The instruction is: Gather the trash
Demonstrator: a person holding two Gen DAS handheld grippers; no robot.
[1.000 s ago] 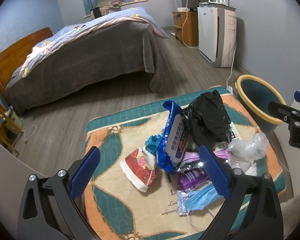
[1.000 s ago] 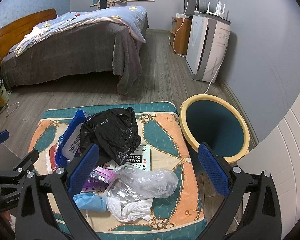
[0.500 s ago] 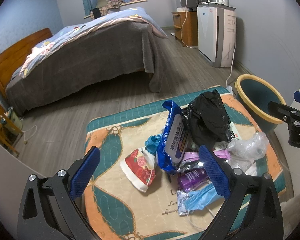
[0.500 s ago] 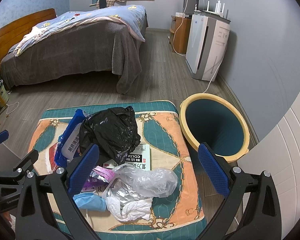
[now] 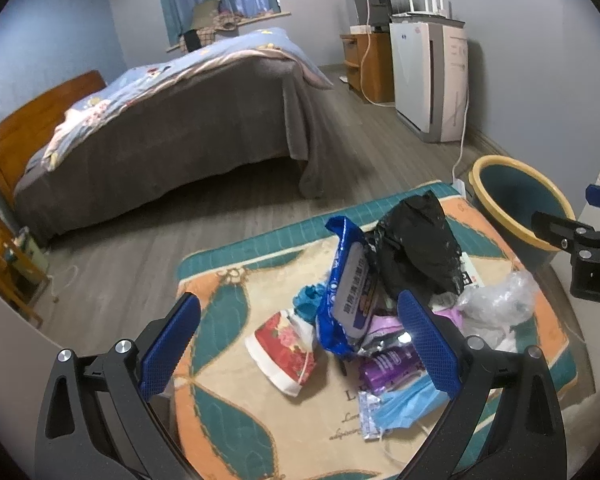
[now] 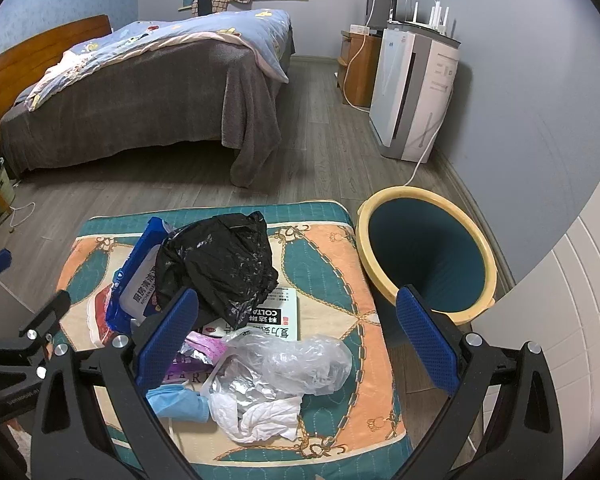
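Left wrist view
- Left gripper: we are holding it with its jaws spread wide above the mat, gripping nothing; against the earlier pictures it is sitting where it was.
- Mat: it is lying on the floor at the foot of the bed, bearing the whole heap of trash.
- Red cup: it is lying on its side between our two blue pads, just left of the blue wipes pack.
- Black bag: it is leaning against the wipes pack on the far side of the heap.
- Purple wrapper and blue mask: they are lying near the right pad, at the near edge of the heap.
- Change: we are seeing no piece of trash out of its earlier place.

Right wrist view
- Right gripper: we are keeping it wide apart and empty, hovering over the clear bag and the white tissue.
- White box: it is lying flat, partly under the black bag.
- Bin: it is standing just beside the mat's right edge, open mouth tilted toward us.
- Air purifier: it is standing against the wall beyond the bin.
- Change: the view is matching the earlier one; the trash is all lying on the mat, none in the bin.
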